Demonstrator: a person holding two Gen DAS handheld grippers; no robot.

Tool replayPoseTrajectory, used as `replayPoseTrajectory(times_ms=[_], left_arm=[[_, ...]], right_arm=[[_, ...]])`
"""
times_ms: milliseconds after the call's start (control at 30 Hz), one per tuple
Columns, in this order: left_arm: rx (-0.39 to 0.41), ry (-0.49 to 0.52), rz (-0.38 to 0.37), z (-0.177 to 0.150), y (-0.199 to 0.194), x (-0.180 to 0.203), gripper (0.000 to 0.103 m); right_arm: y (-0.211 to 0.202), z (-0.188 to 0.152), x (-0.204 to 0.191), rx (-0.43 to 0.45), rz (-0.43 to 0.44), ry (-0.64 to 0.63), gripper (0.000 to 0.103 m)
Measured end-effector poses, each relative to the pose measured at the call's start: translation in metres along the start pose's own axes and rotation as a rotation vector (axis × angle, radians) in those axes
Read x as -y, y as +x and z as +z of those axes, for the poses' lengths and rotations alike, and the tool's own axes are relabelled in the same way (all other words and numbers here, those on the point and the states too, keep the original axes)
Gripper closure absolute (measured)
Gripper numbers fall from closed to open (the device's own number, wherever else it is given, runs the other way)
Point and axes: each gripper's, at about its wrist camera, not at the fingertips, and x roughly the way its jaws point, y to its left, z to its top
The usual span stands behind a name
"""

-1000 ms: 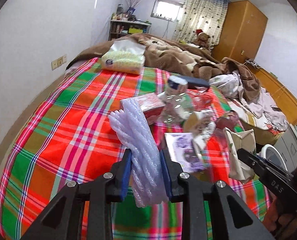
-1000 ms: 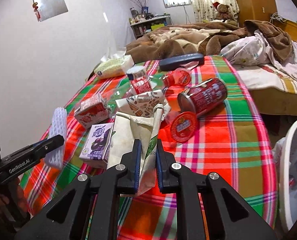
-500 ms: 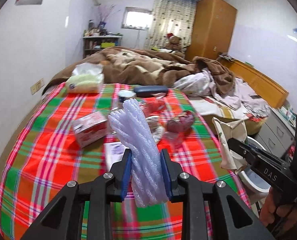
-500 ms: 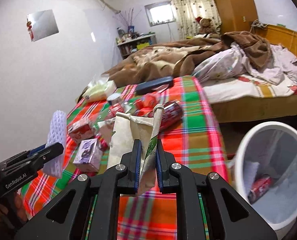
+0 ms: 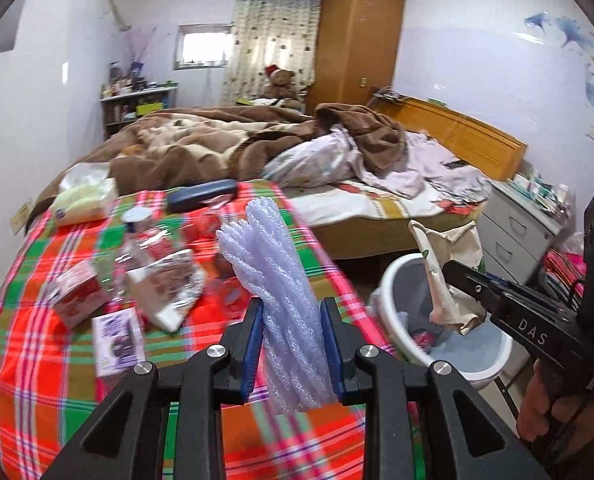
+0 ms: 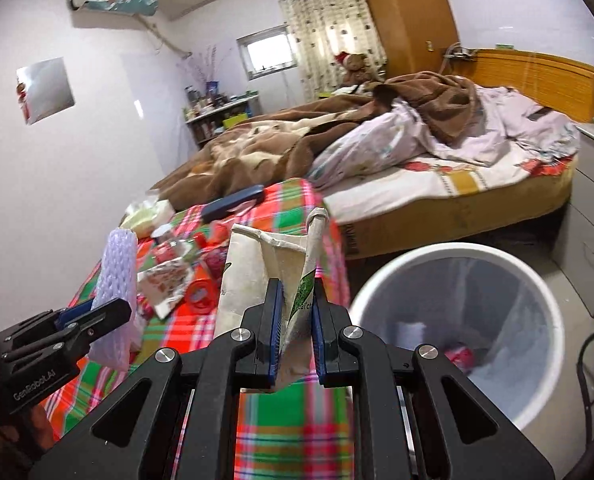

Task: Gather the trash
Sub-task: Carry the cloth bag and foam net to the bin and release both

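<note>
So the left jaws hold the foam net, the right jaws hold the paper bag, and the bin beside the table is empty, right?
Not empty. The right wrist view shows trash already in the bin, including something red at the bottom. The foam net and paper bag are held as you say.

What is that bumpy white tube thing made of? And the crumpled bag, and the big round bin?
Bumpy tube: looks like soft foam netting, pale and see-through, with a knobbly mesh that squashes between the left tongs.
Crumpled bag: probably paper, matte beige, with creases and folds, held in the right tongs.
Bin: likely plastic, with a smooth white rim.
</note>
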Motion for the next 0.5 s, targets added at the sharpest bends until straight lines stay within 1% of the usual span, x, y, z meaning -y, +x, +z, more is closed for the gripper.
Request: replayPoseTrajectory(times_ms=[167, 267, 500], left_arm=[[-0.011, 0.044, -0.042, 0.004, 0.012, 0.03, 0.074], [-0.022, 0.067, -0.068, 0.006, 0.021, 0.047, 0.074], [-0.066, 0.121, -0.146, 0.007, 0.05, 0.085, 0.074]], right_arm=[[-0.006, 0.0, 0.023, 0.012, -0.042, 0.03, 0.089], [-0.007, 0.0, 0.036, 0.014, -0.083, 0.039, 0.089], [-0.005, -0.004, 0.07, -0.011, -0.167, 0.075, 0.089]])
